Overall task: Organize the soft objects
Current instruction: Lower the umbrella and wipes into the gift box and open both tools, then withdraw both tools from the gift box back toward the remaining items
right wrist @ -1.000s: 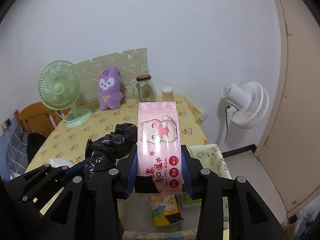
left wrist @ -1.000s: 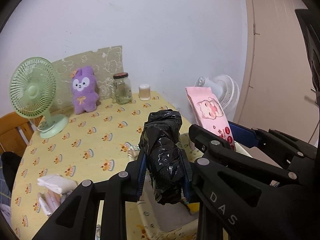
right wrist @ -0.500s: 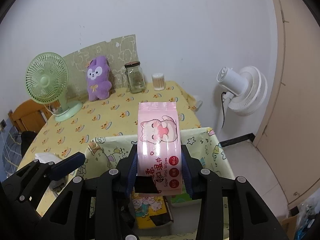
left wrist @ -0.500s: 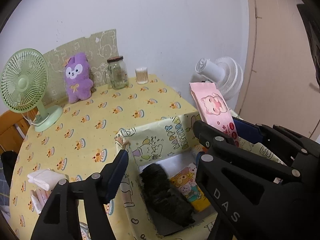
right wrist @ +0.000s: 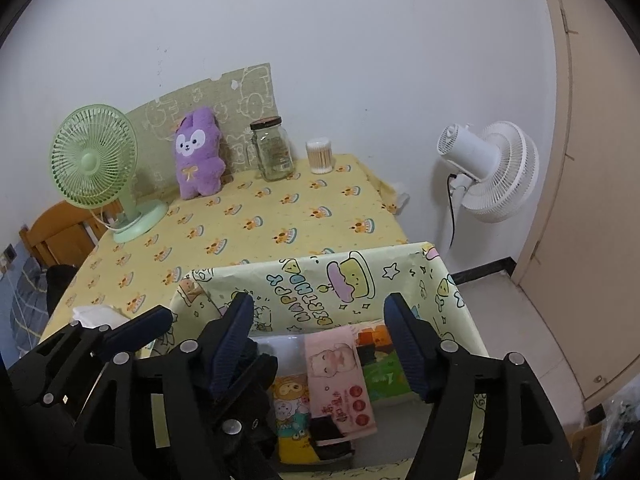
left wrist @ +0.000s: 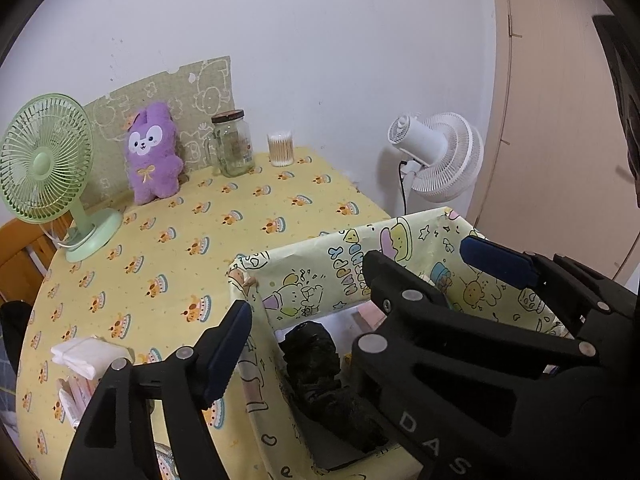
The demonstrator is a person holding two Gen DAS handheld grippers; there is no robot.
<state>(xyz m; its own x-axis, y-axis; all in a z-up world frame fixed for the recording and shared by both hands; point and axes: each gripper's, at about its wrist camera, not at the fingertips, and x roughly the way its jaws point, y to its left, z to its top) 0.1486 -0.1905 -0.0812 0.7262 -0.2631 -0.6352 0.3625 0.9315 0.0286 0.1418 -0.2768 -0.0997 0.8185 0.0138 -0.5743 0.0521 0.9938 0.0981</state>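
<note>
Over the box at the table's near edge, both grippers have just been opening. The left gripper stands wide with nothing between its jaws; the black bag roll lies loose in the box at 6 o'clock below it. The right gripper is likewise empty, the pink wipes pack resting below. Both likely handle light and squashy, the film slippery, so a mid-body pinch suits them best.
</note>
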